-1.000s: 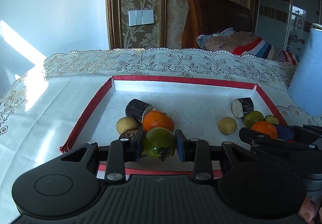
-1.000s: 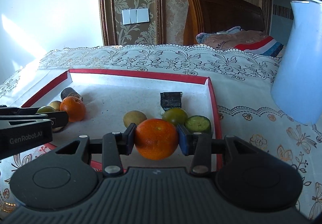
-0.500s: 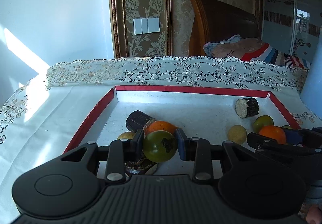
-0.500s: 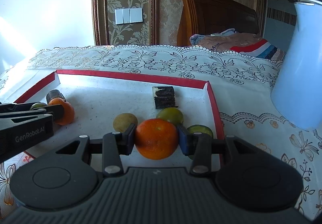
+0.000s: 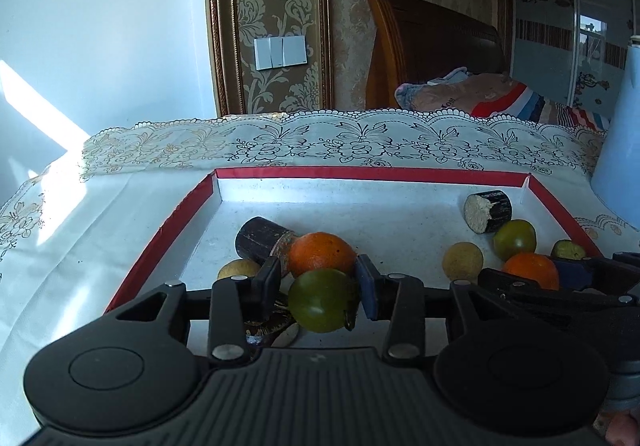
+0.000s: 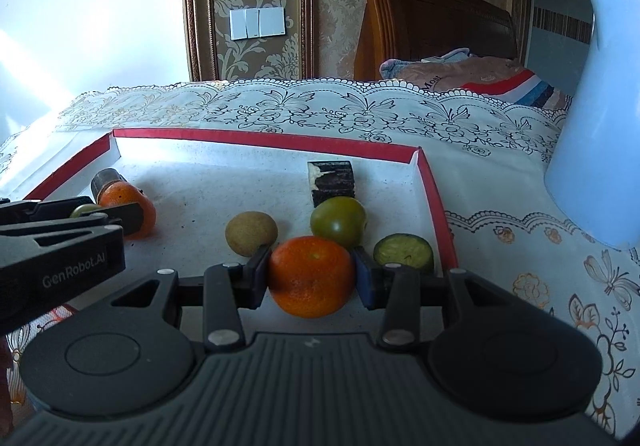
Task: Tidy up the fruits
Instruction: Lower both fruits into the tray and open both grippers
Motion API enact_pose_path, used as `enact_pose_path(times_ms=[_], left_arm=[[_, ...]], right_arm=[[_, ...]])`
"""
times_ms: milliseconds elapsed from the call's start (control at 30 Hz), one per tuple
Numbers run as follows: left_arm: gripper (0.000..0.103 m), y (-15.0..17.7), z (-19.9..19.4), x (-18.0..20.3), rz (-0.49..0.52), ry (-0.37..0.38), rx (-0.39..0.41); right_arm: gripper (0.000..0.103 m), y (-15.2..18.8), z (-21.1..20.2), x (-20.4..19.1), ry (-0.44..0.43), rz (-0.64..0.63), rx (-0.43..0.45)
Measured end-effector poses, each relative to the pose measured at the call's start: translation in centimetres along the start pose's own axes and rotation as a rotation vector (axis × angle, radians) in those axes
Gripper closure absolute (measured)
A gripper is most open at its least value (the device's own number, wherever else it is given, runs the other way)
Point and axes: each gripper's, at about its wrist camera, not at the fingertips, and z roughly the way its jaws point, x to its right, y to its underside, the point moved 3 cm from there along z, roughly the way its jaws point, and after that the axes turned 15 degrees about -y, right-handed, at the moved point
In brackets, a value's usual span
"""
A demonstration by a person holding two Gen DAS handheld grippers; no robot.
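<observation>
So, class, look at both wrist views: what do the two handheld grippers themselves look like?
Both are matte black plastic. Each has a ribbed body, two round discs at the sides and silver rivets on jointed finger links. The left gripper and the right gripper each carry one black pad and one blue pad. White "GenRobot.AI" lettering marks the left gripper's side.

L gripper [image 5: 319, 288] jaws opening, green fruit [image 5: 322, 300] between them; gap shows at L pad, R pad close or touching, can't tell. Orange [image 5: 320, 254] just behind it, touching dark cane piece [image 5: 260, 242]. Yellow fruit [image 5: 238, 269] at left. All in red-rimmed tray [image 5: 160, 234]. R side: cut cane [image 5: 488, 211], 2nd green fruit [image 5: 514, 239], yellow ball [image 5: 463, 261], R gripper [image 5: 532, 278] pads against 2nd orange [image 5: 530, 270].
</observation>
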Motion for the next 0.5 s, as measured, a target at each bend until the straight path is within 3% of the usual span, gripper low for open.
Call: enact_pose_path(times_ms=[100,500], left_arm=[[0.051,0.35,-0.13,0.66,0.042,-0.029,0.017],[0.050,0.54,-0.29,0.55,0.045,-0.017,0.026]], right_arm=[[0.062,0.00,0.02,-0.01,0.000,0.001,0.001],[0.062,-0.02,-0.01,0.10,-0.001,0.006,0.004]])
